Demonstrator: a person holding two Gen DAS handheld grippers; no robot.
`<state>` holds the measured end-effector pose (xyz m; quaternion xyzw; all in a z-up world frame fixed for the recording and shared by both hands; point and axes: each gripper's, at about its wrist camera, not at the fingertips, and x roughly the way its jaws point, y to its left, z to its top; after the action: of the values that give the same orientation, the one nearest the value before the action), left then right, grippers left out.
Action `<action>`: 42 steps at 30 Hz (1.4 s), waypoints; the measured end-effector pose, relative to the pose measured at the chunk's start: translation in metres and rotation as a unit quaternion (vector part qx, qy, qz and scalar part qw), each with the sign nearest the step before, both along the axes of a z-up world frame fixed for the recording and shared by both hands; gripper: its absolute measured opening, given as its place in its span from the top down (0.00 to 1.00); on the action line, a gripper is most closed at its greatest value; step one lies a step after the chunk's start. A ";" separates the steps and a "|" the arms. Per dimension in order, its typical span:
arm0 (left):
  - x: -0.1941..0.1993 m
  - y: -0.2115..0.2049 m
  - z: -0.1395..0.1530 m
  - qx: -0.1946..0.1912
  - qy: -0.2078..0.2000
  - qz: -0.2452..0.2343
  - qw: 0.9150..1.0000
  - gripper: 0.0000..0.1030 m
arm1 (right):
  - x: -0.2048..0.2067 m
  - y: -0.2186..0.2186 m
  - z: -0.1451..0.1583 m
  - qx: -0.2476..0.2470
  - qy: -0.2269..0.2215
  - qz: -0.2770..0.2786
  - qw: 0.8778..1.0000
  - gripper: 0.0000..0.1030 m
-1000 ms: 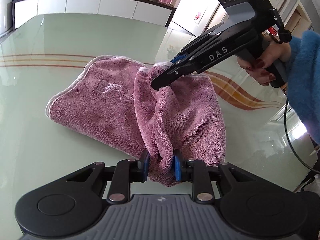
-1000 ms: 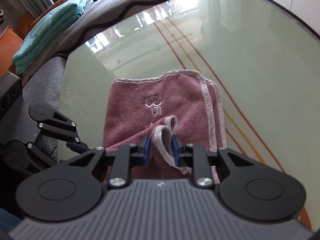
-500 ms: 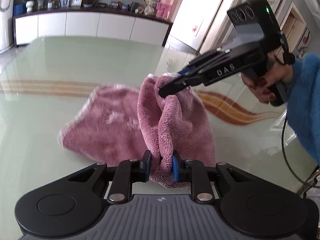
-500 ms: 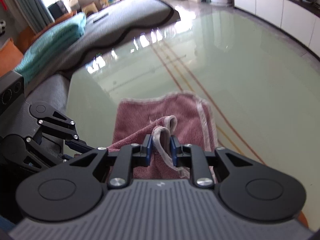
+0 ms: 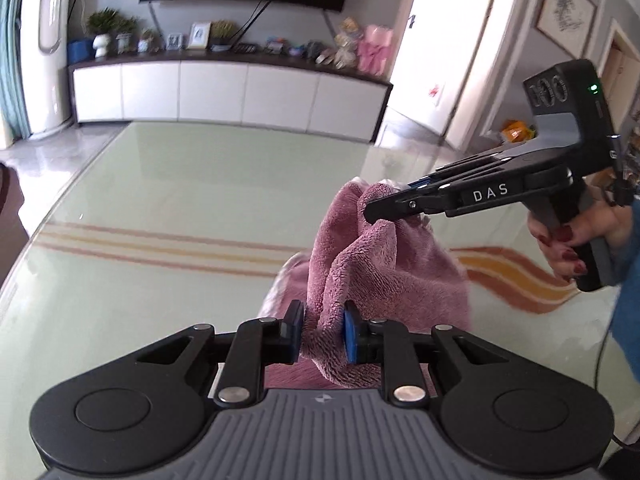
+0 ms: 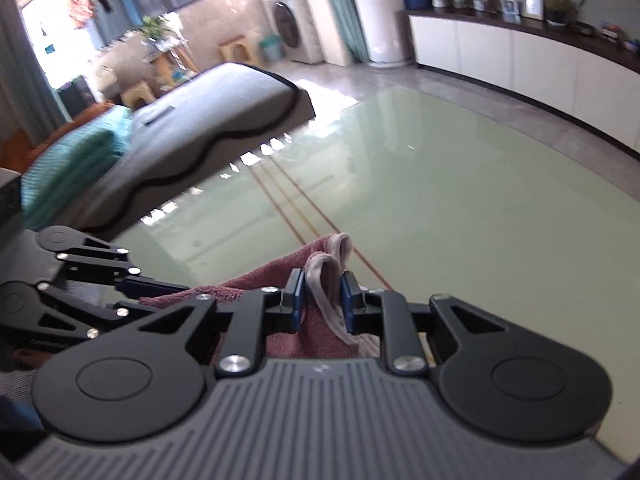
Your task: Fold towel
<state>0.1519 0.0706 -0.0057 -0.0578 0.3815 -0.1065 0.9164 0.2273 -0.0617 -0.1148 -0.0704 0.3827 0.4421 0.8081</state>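
Observation:
A dusty-pink towel [image 5: 384,268] hangs bunched between both grippers above the pale green glass table [image 5: 180,184]. My left gripper [image 5: 322,330] is shut on its near lower part. My right gripper [image 5: 374,210] comes in from the right and is shut on the towel's upper corner. In the right wrist view the right gripper [image 6: 323,298] pinches the towel's pale hemmed corner [image 6: 326,276], and the left gripper [image 6: 132,284] holds the towel at the left. Most of the towel is off the table.
The table has orange and brown stripes [image 5: 160,244] across it. A grey sofa [image 6: 208,120] with a teal blanket [image 6: 72,168] stands beyond the table's edge. A white low cabinet [image 5: 228,96] runs along the far wall.
Both grippers have risen with the towel. It lay mostly flat on the table a second ago and now hangs bunched, largely off the glass. Both cameras tilted up toward the room.

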 end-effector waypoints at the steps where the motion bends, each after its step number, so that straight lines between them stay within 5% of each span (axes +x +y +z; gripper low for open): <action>1: 0.004 0.003 -0.006 0.002 0.009 0.001 1.000 0.77 | 0.001 0.010 -0.008 -0.013 0.000 -0.003 1.000 0.82; 5: 0.013 0.011 -0.021 -0.001 0.033 0.004 0.999 0.77 | 0.004 0.032 -0.031 -0.052 -0.005 -0.019 0.998 0.82; 15: 0.018 0.021 -0.035 -0.003 0.043 0.001 0.999 0.70 | 0.012 0.033 -0.045 -0.053 0.006 -0.059 0.997 0.81; 20: 0.020 0.024 -0.038 -0.011 0.045 0.007 0.999 0.65 | 0.006 0.034 -0.042 -0.057 -0.018 -0.091 0.994 0.65; 25: 0.019 0.020 -0.039 -0.002 0.043 0.005 0.999 0.65 | -0.006 0.007 -0.007 0.018 -0.046 -0.143 0.989 0.67; 29: 0.018 0.021 -0.040 -0.009 0.044 0.011 0.999 0.64 | -0.032 0.005 0.004 -0.004 -0.057 -0.098 0.994 0.80; 35: 0.017 0.021 -0.040 -0.009 0.042 0.021 0.999 0.62 | -0.044 0.038 -0.030 -0.069 -0.044 -0.052 0.995 0.81; 42: 0.008 0.021 -0.039 0.015 0.028 0.015 0.999 0.56 | -0.026 0.050 -0.046 -0.076 -0.032 -0.092 0.992 0.76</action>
<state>0.1596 0.0919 -0.0450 -0.0527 0.4078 -0.0853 0.9076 0.2017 -0.0118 -0.1609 -0.1104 0.3942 0.3330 0.8494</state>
